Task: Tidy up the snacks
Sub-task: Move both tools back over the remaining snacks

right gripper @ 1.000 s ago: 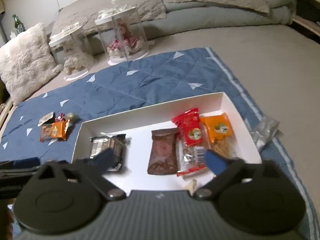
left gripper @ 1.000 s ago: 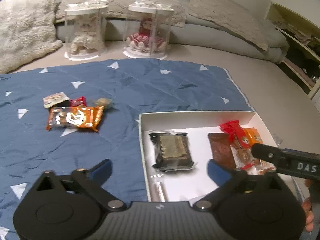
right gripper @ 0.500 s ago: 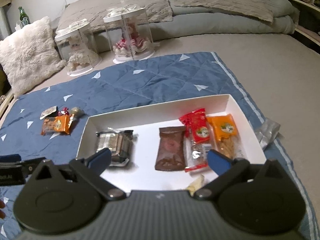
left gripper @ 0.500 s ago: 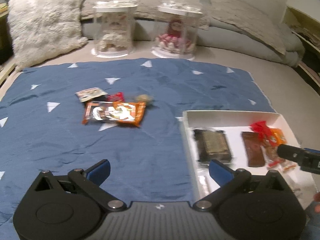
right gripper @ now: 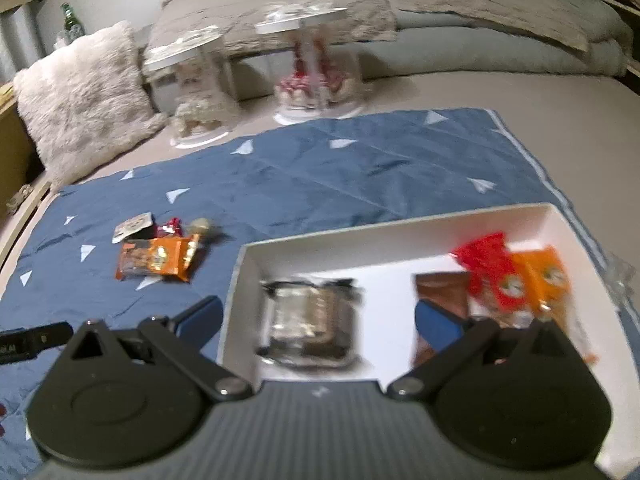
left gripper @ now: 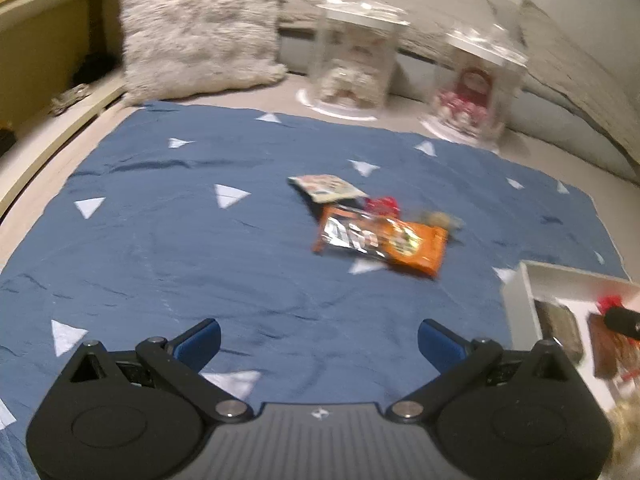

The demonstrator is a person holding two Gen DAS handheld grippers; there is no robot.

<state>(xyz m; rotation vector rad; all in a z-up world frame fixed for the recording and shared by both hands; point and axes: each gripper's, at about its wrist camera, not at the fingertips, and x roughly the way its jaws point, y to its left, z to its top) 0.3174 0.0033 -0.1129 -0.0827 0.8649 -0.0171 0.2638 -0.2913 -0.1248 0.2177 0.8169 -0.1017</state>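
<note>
An orange snack pack (left gripper: 382,239) lies on the blue quilt with a pale flat packet (left gripper: 326,187), a red candy (left gripper: 383,204) and a small tan sweet (left gripper: 438,218) behind it. My left gripper (left gripper: 319,340) is open and empty, low over the quilt, short of that pile. The white box (right gripper: 400,240) holds a dark foil pack (right gripper: 310,316), a brown pack (right gripper: 442,292), a red pack (right gripper: 490,270) and an orange pack (right gripper: 546,270). My right gripper (right gripper: 318,320) is open and empty over the box's near edge. The pile also shows in the right wrist view (right gripper: 158,258).
Two clear domes with dolls (left gripper: 354,56) (left gripper: 474,84) stand behind the quilt. A fluffy pillow (left gripper: 196,24) lies at the back left beside a wooden ledge (left gripper: 44,120). A crumpled clear wrapper (right gripper: 620,276) lies right of the box.
My left gripper has swung left, away from the box and toward the snack pile. My right gripper has shifted slightly left and closer over the box. Both stay open.
</note>
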